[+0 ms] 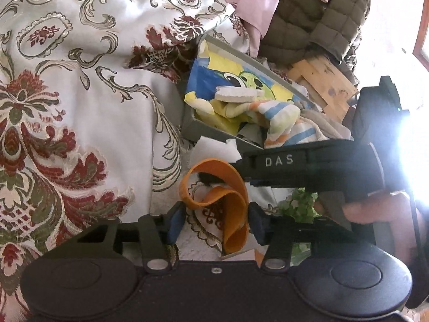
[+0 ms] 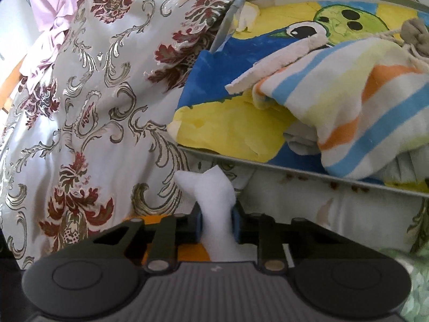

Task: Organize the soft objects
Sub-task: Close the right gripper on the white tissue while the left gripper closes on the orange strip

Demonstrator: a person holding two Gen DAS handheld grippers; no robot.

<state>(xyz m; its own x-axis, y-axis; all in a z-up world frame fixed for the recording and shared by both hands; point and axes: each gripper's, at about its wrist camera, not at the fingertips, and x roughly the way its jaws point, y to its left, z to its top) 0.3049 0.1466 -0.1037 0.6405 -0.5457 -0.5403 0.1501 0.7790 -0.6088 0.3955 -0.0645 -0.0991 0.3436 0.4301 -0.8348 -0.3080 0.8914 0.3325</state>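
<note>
Left gripper (image 1: 217, 221) spread wide around an orange band (image 1: 233, 214), pads not pressing it. Right gripper (image 2: 215, 224) pinching white stuffing (image 2: 211, 201). Farther off at 1 o'clock, grey tray (image 2: 308, 170) on the floral cloth (image 2: 107, 107), holding a striped towel (image 2: 356, 112) over a yellow-blue fabric (image 2: 228, 126).

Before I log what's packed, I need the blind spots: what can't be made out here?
- Left wrist view: the gray bin has its right end hidden by the right gripper.
- Right wrist view: the white foam piece has its lower end behind the gripper body.
- Left wrist view: window glare whites out the right edge.
</note>
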